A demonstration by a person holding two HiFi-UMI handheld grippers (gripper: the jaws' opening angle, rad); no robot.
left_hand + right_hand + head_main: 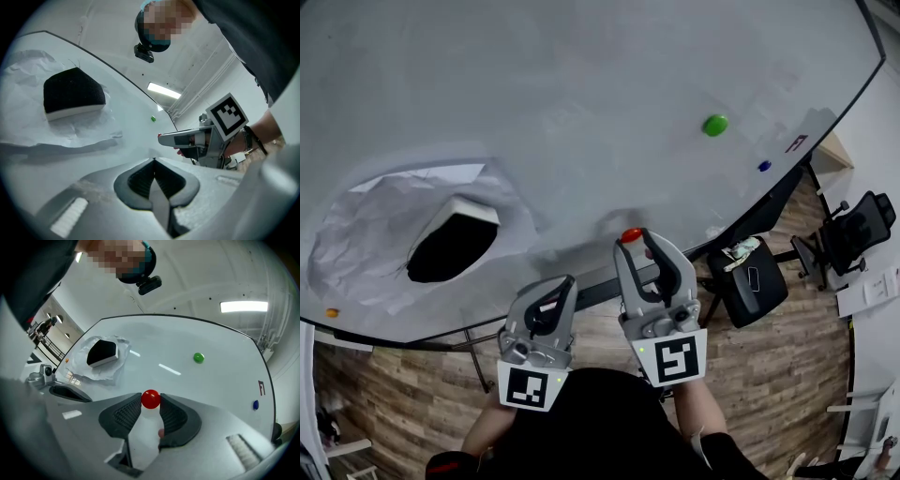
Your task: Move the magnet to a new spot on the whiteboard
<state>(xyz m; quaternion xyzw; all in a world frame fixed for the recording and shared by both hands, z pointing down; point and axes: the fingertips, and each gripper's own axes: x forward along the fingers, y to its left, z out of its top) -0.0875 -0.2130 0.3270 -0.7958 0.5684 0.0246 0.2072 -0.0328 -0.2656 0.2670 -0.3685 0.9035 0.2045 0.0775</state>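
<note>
A small red magnet (631,234) (151,399) sits at the lower part of the whiteboard (581,94), pinched between the tips of my right gripper (636,240) (151,403), which is shut on it. From here I cannot tell whether the magnet touches the board. My left gripper (565,281) (153,161) hangs lower and to the left, just below the board's bottom edge, jaws shut with nothing between them. In the left gripper view the right gripper (161,137) shows side-on against the board.
A green magnet (714,125) (198,357) and a blue magnet (764,166) stick up and to the right. At left, crumpled paper (366,225) holds a black eraser (450,246). An orange magnet (332,313) sits far left. Chairs (750,281) stand below the board.
</note>
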